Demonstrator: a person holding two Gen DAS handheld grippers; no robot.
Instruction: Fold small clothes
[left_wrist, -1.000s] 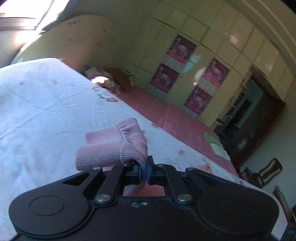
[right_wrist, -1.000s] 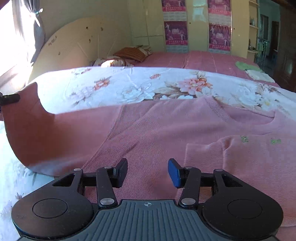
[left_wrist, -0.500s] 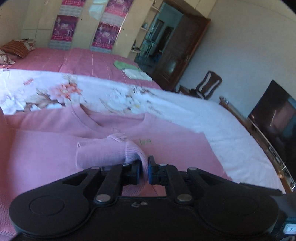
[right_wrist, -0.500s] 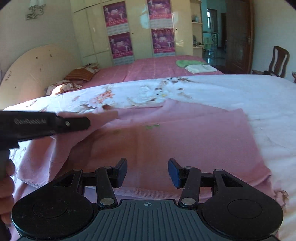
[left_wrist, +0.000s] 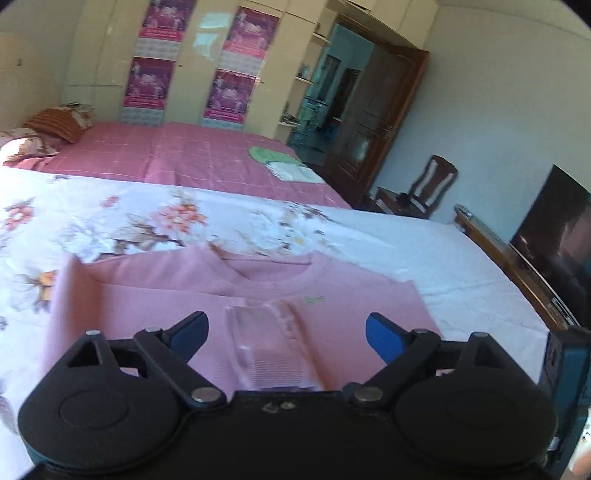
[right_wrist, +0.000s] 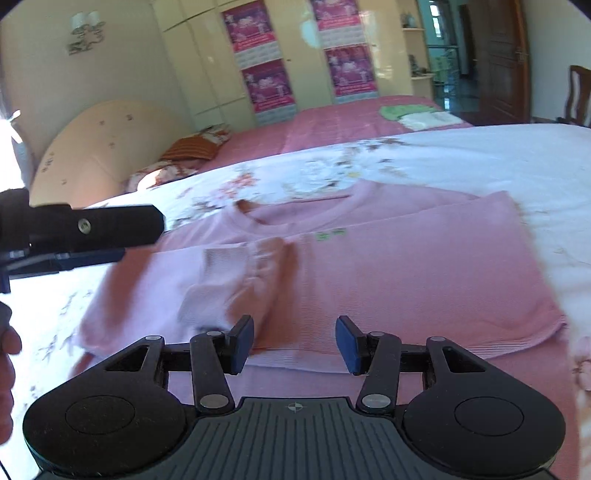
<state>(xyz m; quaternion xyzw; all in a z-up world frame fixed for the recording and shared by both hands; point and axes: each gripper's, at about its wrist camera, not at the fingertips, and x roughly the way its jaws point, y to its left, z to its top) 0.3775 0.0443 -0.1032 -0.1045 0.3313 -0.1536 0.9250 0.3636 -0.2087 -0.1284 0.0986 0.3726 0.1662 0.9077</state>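
Note:
A pink knit sweater (left_wrist: 155, 295) lies flat on the white floral bedsheet (left_wrist: 110, 221), neckline away from me. Its left sleeve is folded across the chest, and the ribbed cuff (left_wrist: 266, 343) shows blurred between the jaws of my left gripper (left_wrist: 286, 332). Those jaws are opening wide and the pads do not touch the cuff. In the right wrist view the cuff (right_wrist: 214, 273) rests on the sweater (right_wrist: 406, 266), with the left gripper (right_wrist: 144, 240) just to its left. My right gripper (right_wrist: 293, 343) hovers half open over the hem with nothing between its fingers.
Behind the floral sheet runs a pink checked bedcover (left_wrist: 184, 155) with folded green and white cloths (left_wrist: 284, 162) on it. A wooden chair (left_wrist: 428, 188) and a dark screen (left_wrist: 554, 236) stand at the right. A hand (right_wrist: 7, 350) shows at the left edge.
The left gripper carried the cuff from out over the sheet across onto the sweater's chest, then opened and let it go. The right gripper swung right, then stayed still, its opening unchanged.

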